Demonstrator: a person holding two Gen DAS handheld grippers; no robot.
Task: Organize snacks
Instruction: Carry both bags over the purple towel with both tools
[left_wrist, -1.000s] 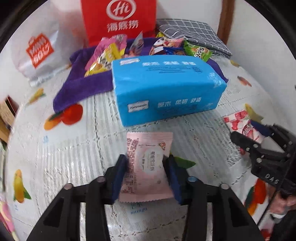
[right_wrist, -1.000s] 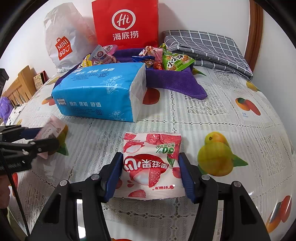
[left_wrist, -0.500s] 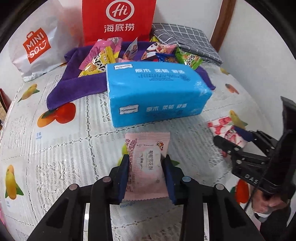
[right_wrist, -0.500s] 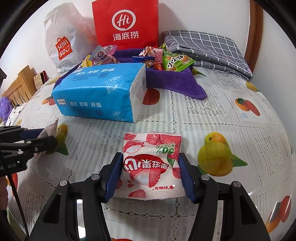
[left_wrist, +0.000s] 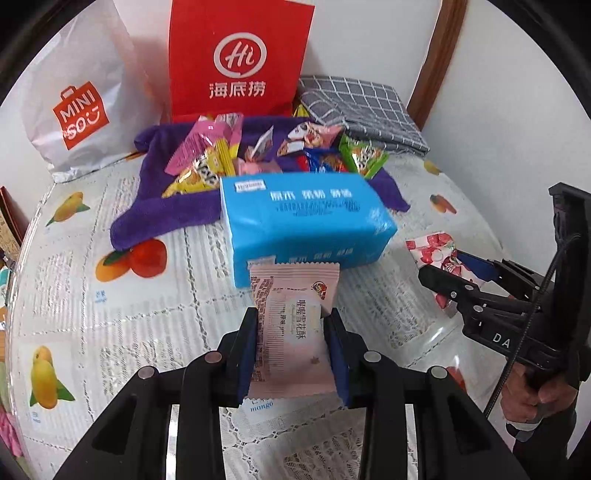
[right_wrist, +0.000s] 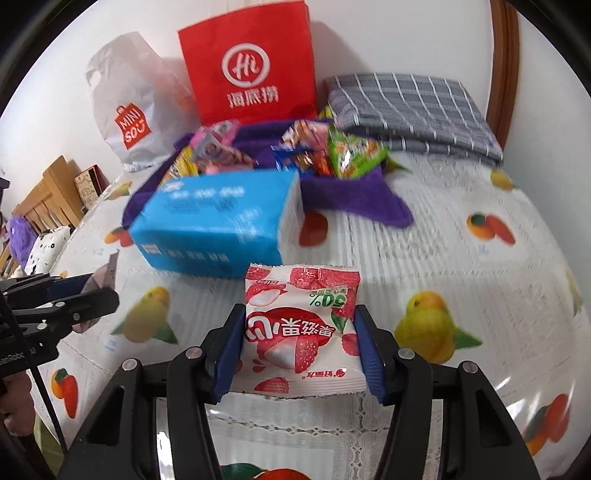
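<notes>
Left wrist view: we are pinching the pink snack packet (left_wrist: 291, 332) in the left tool (left_wrist: 291, 350), clear of the table (left_wrist: 147, 314). The right tool (right_wrist: 299, 350) is closing on the lychee candy bag (right_wrist: 299, 325), likely bound for the purple towel (left_wrist: 166, 210) pile.

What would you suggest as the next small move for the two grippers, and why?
Probably carry both packets over the blue tissue pack to the snack pile on the purple towel. The left gripper clamps a pink packet; the right gripper, jaws closing, has the red-and-white packet.
</notes>
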